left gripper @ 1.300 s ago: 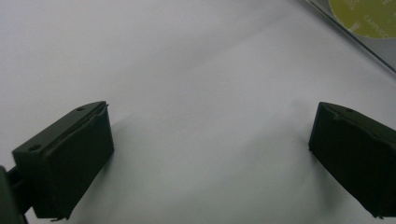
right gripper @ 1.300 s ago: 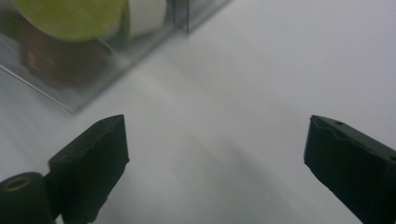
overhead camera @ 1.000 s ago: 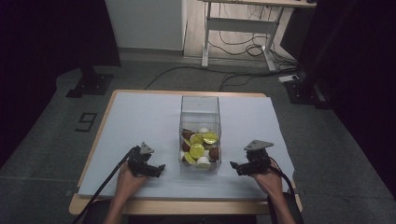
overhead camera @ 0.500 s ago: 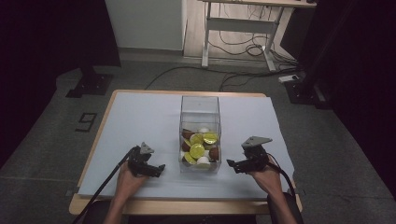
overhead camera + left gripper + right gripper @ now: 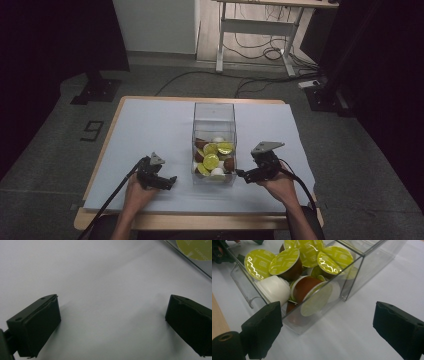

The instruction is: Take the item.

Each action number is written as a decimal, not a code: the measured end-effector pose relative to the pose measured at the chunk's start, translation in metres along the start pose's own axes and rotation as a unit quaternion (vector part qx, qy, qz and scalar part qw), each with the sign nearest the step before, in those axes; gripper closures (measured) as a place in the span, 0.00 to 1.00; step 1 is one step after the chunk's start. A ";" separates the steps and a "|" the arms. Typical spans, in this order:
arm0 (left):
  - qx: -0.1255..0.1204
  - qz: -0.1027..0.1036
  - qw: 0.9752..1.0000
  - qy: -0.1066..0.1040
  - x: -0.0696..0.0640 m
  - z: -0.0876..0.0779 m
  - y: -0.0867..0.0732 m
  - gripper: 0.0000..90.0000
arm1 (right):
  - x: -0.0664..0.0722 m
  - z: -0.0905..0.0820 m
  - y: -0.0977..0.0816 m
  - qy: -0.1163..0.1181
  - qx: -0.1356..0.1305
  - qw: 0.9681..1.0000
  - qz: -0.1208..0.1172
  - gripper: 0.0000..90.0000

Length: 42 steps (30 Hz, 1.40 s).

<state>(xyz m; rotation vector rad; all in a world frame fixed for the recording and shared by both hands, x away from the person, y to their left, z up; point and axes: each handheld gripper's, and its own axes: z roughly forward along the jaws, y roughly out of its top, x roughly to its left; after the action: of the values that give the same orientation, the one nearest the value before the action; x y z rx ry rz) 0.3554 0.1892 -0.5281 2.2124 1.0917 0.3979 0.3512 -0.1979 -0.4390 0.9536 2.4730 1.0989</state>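
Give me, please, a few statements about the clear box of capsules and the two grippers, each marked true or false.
1. The clear box holds coffee capsules with green lids. True.
2. The left gripper is shut on a capsule. False: its jaws stand wide apart over bare white mat.
3. The right gripper is open beside the box. True.
4. The box lies tipped over, with capsules spilled on the mat. False: it stands upright, with the capsules inside.
5. Both grippers are inside the box. False: both are outside, one on each side.
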 end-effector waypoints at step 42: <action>0.000 0.000 1.000 0.000 0.000 0.000 0.000 0.00 | 0.032 0.054 0.056 0.063 0.023 0.996 -0.067 0.27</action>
<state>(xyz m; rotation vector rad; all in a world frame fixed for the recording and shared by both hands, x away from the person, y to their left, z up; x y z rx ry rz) 0.3553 0.1891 -0.5282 2.2124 1.0918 0.3984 0.3788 -0.1187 -0.4334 0.7403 2.6296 1.0933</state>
